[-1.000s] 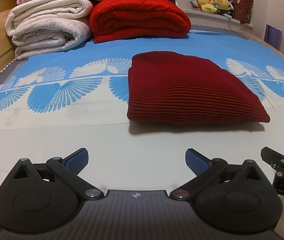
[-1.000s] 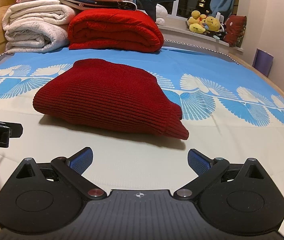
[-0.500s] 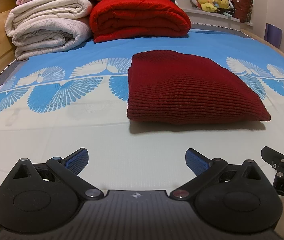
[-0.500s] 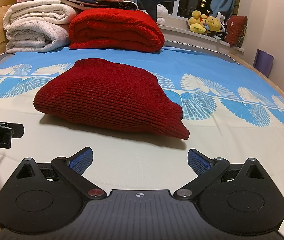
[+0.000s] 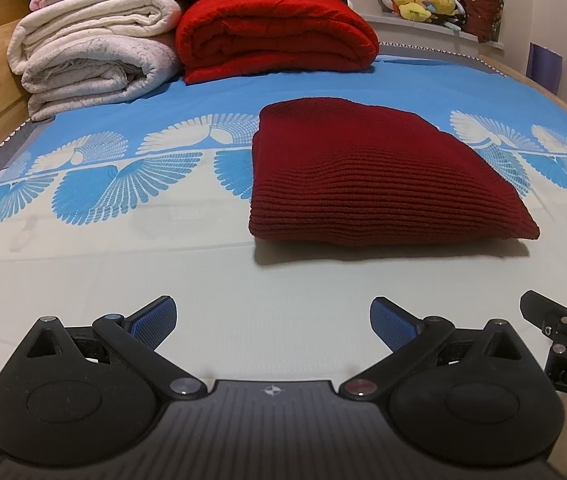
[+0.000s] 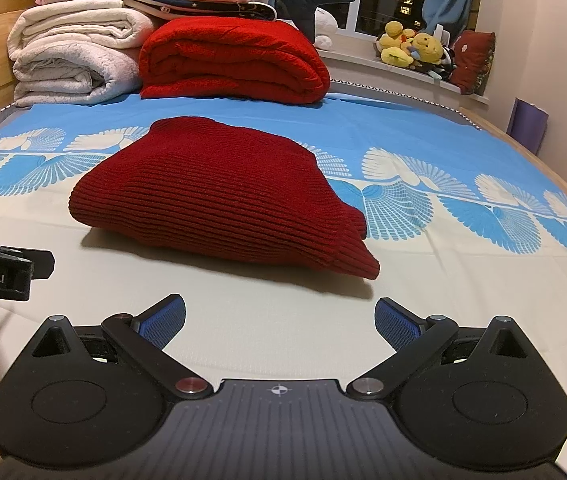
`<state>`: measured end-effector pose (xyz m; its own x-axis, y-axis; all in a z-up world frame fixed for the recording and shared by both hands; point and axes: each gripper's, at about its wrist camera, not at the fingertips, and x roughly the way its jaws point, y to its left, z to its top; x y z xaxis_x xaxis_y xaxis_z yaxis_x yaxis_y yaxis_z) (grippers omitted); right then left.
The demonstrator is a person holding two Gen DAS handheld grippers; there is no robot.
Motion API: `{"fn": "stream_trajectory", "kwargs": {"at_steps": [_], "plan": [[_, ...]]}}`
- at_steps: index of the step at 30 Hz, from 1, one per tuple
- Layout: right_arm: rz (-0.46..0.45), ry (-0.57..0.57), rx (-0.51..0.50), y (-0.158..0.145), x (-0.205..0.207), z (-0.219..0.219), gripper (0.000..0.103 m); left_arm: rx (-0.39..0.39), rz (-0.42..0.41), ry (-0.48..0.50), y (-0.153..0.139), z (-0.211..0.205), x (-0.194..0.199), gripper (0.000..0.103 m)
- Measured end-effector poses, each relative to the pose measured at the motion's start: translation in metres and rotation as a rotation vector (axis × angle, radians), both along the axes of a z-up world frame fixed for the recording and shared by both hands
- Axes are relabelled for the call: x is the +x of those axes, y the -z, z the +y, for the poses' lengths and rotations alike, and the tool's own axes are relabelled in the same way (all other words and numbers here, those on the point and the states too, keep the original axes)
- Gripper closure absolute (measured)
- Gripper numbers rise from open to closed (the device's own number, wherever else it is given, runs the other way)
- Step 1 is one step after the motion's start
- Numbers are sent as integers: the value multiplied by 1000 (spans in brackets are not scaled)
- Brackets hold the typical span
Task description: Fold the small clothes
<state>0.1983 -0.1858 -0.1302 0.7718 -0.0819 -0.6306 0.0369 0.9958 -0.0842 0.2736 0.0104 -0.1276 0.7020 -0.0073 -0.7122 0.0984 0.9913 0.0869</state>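
Observation:
A dark red ribbed knit garment [image 5: 367, 176] lies folded into a compact rectangle on the bed; it also shows in the right wrist view [image 6: 219, 196]. My left gripper [image 5: 273, 322] is open and empty, hovering over the cream sheet a short way in front of the garment's near edge. My right gripper [image 6: 279, 322] is open and empty, also short of the garment, facing its near right corner. Each gripper's body shows at the edge of the other's view.
The bed sheet [image 5: 123, 280] is cream near me and blue with white fan prints farther back. Folded white blankets [image 5: 91, 60] and a bright red blanket [image 5: 275, 36] are stacked at the head. Plush toys [image 6: 411, 46] sit on the windowsill. Wooden bed rail on the left.
Almost nothing has changed; both grippers stay open and nearly still, with only a slight drift of the views.

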Motion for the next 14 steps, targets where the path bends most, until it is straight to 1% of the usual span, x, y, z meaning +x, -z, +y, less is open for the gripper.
{"fn": "stream_trajectory", "kwargs": {"at_steps": [8, 14], "plan": [[0, 0, 2, 0, 0, 0, 3, -7, 7, 4, 1, -2, 0, 0], [2, -7, 3, 0, 0, 0, 3, 4, -2, 16, 1, -6, -1, 0]]}}
